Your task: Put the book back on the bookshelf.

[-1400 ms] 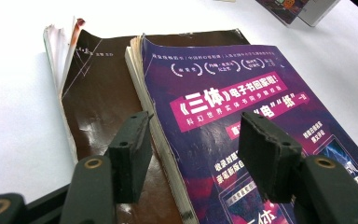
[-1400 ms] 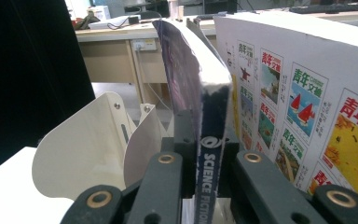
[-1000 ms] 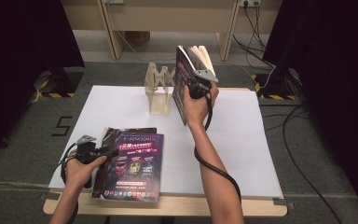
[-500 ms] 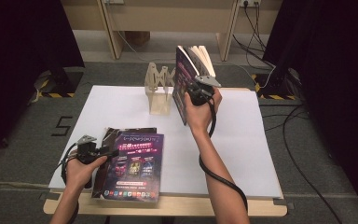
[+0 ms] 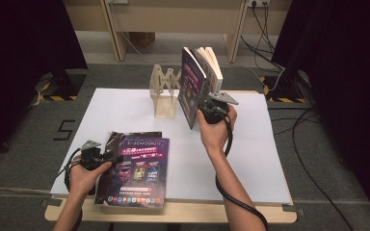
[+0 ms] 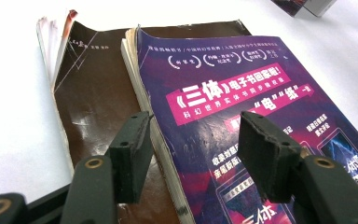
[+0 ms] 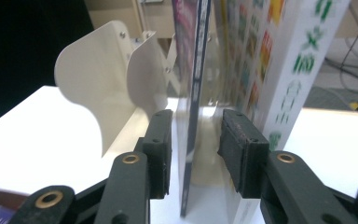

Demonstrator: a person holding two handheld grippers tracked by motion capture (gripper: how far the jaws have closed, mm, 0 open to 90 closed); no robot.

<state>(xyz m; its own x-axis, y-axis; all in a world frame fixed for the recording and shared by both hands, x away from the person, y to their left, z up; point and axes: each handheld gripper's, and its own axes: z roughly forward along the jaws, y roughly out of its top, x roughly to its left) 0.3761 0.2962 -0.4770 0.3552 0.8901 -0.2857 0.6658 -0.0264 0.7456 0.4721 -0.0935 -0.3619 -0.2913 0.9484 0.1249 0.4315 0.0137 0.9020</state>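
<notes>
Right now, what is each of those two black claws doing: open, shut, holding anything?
Left gripper: open, jaws astride the edge of the flat purple paperback book.
Right gripper: jaws just opened, standing purple-covered book loose between them.

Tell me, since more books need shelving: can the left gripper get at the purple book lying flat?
Probably yes. The left gripper hangs open right over the purple book, its jaws astride the near edge, with nothing between them.

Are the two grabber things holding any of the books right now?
No. The right gripper has just been opening; the purple standing book sits between its jaws, a gap beside the right pad. The left gripper hovers open over the flat purple book.
</notes>
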